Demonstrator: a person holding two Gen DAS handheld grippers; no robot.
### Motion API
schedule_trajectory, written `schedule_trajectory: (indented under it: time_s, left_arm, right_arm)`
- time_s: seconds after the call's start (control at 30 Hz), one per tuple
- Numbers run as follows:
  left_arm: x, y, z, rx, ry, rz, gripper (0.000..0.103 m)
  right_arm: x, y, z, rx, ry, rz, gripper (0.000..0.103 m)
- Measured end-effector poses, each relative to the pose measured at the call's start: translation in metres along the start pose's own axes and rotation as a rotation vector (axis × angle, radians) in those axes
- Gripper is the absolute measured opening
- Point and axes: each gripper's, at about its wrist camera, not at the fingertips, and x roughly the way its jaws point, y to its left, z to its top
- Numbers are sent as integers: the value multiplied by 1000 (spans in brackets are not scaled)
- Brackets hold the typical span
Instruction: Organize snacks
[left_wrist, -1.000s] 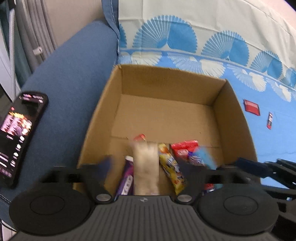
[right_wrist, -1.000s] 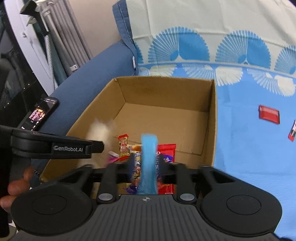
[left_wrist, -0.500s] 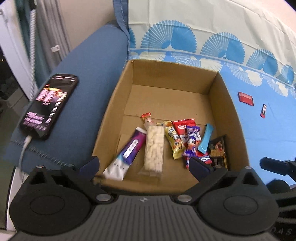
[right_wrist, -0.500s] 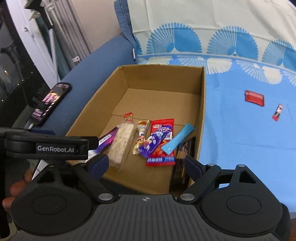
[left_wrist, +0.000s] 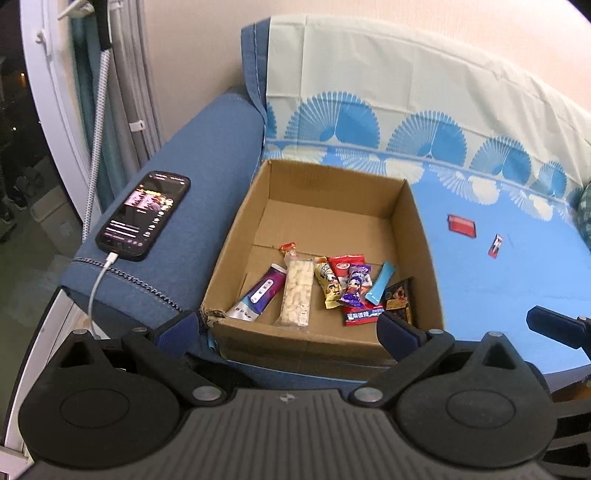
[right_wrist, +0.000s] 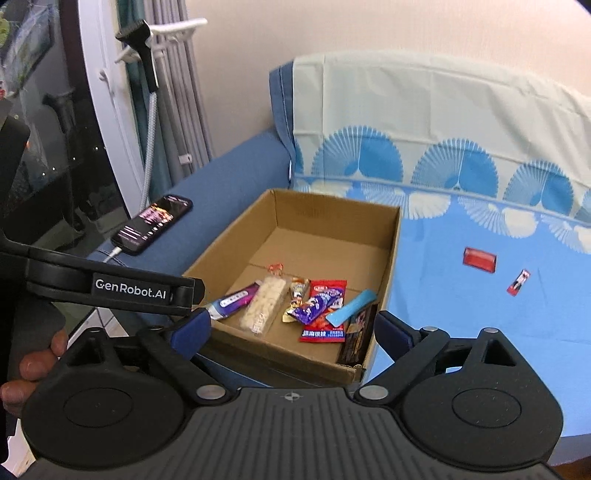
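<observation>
An open cardboard box (left_wrist: 424, 236) (right_wrist: 394, 251) sits on the blue sofa seat. Several snacks lie in its near end: a purple tube (left_wrist: 260, 293), a pale puffed bar (left_wrist: 296, 291) (right_wrist: 266, 304), a red packet (left_wrist: 347, 267) (right_wrist: 325, 314), a light blue stick (left_wrist: 380, 282) (right_wrist: 351, 308) and a dark packet (left_wrist: 399, 297). A red snack (left_wrist: 461, 224) (right_wrist: 479, 259) and a small red-black snack (left_wrist: 495, 244) (right_wrist: 518, 282) lie on the blue cover to the right. My left gripper (left_wrist: 291, 328) and right gripper (right_wrist: 293, 326) are open and empty, held back from the box's near edge.
A lit phone (left_wrist: 144, 214) (right_wrist: 153, 223) on a white charging cable lies on the blue armrest left of the box. The patterned backrest cover (left_wrist: 406, 122) rises behind. Curtains and a window frame (left_wrist: 55, 110) stand at the far left.
Both grippers opened and dropped the pale bar and the blue stick into the box. Both have pulled back and up away from the box.
</observation>
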Motion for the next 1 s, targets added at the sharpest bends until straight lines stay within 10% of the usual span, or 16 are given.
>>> schedule_trajectory:
  time_s: [1.0]
  left_arm:
    - [-54,-7,-15,31,-106,3,103]
  right_arm:
    - [-54,6,-15,-36,-117,-1,98]
